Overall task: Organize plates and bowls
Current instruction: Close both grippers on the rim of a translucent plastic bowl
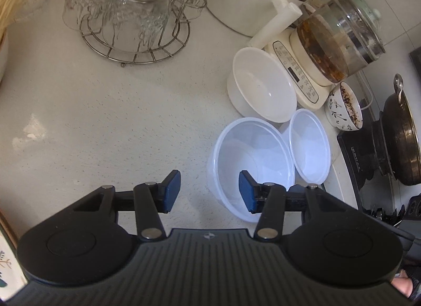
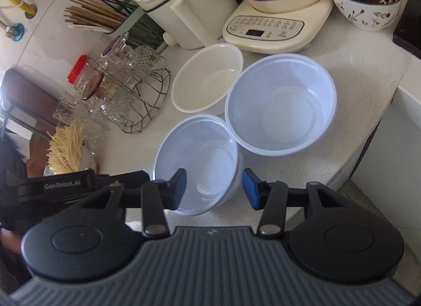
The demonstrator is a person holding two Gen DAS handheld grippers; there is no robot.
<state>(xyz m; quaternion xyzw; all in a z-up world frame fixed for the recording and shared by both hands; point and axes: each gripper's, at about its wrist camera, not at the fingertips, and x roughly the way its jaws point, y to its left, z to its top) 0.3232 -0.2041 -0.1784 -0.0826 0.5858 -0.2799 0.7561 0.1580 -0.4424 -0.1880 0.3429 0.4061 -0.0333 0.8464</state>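
Three bowls sit together on the speckled counter [image 1: 105, 121]. A translucent plastic bowl [image 1: 252, 158] [image 2: 197, 163] is nearest. A larger translucent bowl [image 1: 309, 148] [image 2: 281, 103] touches it, and a white opaque bowl [image 1: 263, 84] [image 2: 208, 77] stands behind them. My left gripper [image 1: 209, 191] is open and straddles the near bowl's wall, with one pad inside and one outside. My right gripper [image 2: 214, 190] is open too and straddles the opposite wall of the same bowl. No pad visibly presses the plastic. The left gripper's black body [image 2: 65, 187] shows at the left of the right wrist view.
A wire rack of glass cups [image 1: 131, 21] [image 2: 131, 90] stands at the back. An electric glass kettle [image 1: 336, 40] [image 2: 276, 32] and a dirty patterned bowl [image 1: 344, 105] [image 2: 365, 3] crowd the bowls. A dark pan [image 1: 400, 132] sits on a stove. The counter edge [image 2: 368, 134] curves close by.
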